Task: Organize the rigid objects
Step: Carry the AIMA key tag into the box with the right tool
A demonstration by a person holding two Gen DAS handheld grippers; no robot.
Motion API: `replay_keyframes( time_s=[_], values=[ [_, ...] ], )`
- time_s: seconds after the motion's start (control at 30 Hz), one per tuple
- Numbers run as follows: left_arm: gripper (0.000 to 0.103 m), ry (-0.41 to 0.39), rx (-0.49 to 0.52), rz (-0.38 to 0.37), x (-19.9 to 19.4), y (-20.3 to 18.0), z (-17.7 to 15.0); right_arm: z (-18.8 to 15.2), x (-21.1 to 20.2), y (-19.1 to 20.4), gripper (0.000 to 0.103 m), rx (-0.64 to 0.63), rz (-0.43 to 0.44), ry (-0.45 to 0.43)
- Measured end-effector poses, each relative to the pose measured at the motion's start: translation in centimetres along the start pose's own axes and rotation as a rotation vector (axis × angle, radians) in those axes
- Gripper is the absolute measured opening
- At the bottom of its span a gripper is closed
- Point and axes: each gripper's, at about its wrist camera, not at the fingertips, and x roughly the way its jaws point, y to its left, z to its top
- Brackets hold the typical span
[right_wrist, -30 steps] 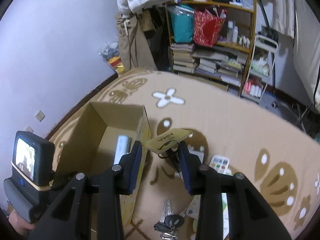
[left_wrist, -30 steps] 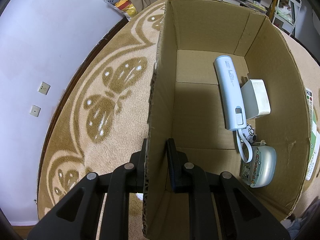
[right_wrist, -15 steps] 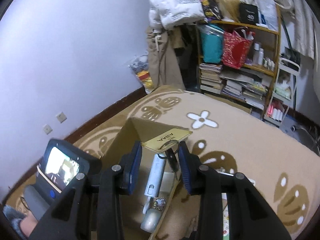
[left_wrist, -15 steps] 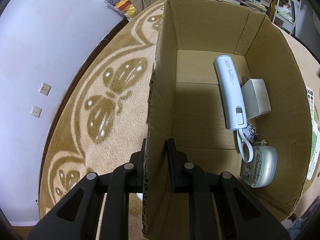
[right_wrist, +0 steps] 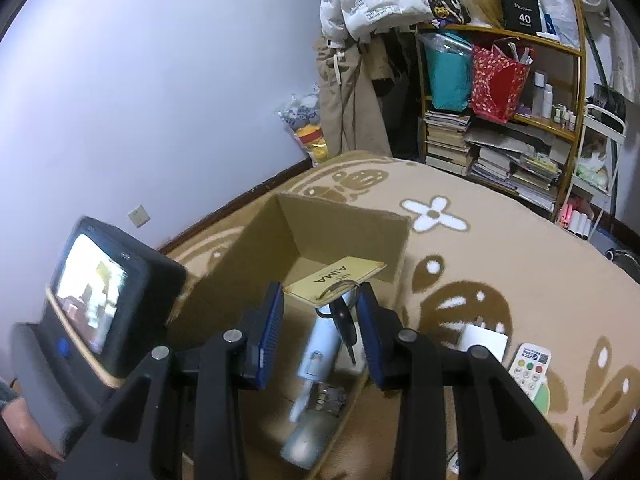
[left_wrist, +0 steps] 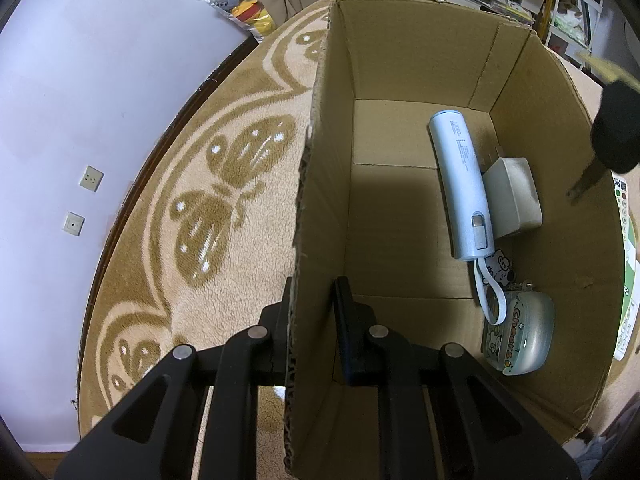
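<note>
An open cardboard box (left_wrist: 420, 52) stands on the carpet, and my left gripper (left_wrist: 314, 284) is shut on its near left wall. Inside lie a light blue power bank (left_wrist: 460, 184), a white charger (left_wrist: 512, 196) and a pale green earbud case (left_wrist: 520, 332). My right gripper (right_wrist: 320, 296) hovers over the box (right_wrist: 344, 232), shut on a key bunch with a yellow tag (right_wrist: 334, 276). A black key (right_wrist: 344, 320) hangs down between the pads. One dark finger of the right gripper (left_wrist: 616, 128) shows at the box's right wall.
On the carpet right of the box lie a white adapter (right_wrist: 482, 340) and a remote control (right_wrist: 530, 364). A crowded bookshelf (right_wrist: 500, 140) stands at the back. The left gripper's screen unit (right_wrist: 100, 292) is at the left. The wall with sockets (left_wrist: 91, 179) runs close by.
My right gripper has carried the key bunch from over the carpet to above the box's opening and tilted. The left gripper keeps its hold on the wall, unmoved.
</note>
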Motion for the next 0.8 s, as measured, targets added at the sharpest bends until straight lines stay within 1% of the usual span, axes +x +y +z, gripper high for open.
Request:
replay_keyframes(
  time_s=[0.07,0.33,0.6,0.8],
  values=[
    [0.016,0.0,0.0,0.0,0.0,0.0,0.0,-0.3,0.4,-0.5,0.039,0.014,-0.025,0.011],
    [0.016,0.001,-0.003,-0.004,0.0,0.0,0.0,-0.8,1.4,-1.1,0.04,0.038,-0.057,0.038],
    [0.016,0.0,-0.003,-0.006,-0.1,0.1,0.0,-0.7,1.4,-1.6,0.04,0.071,-0.034,0.038],
    [0.016,0.001,-0.003,-0.006,0.0,0.1,0.0,-0.5,1.2,-1.7,0.041,0.085,-0.018,0.021]
  ],
)
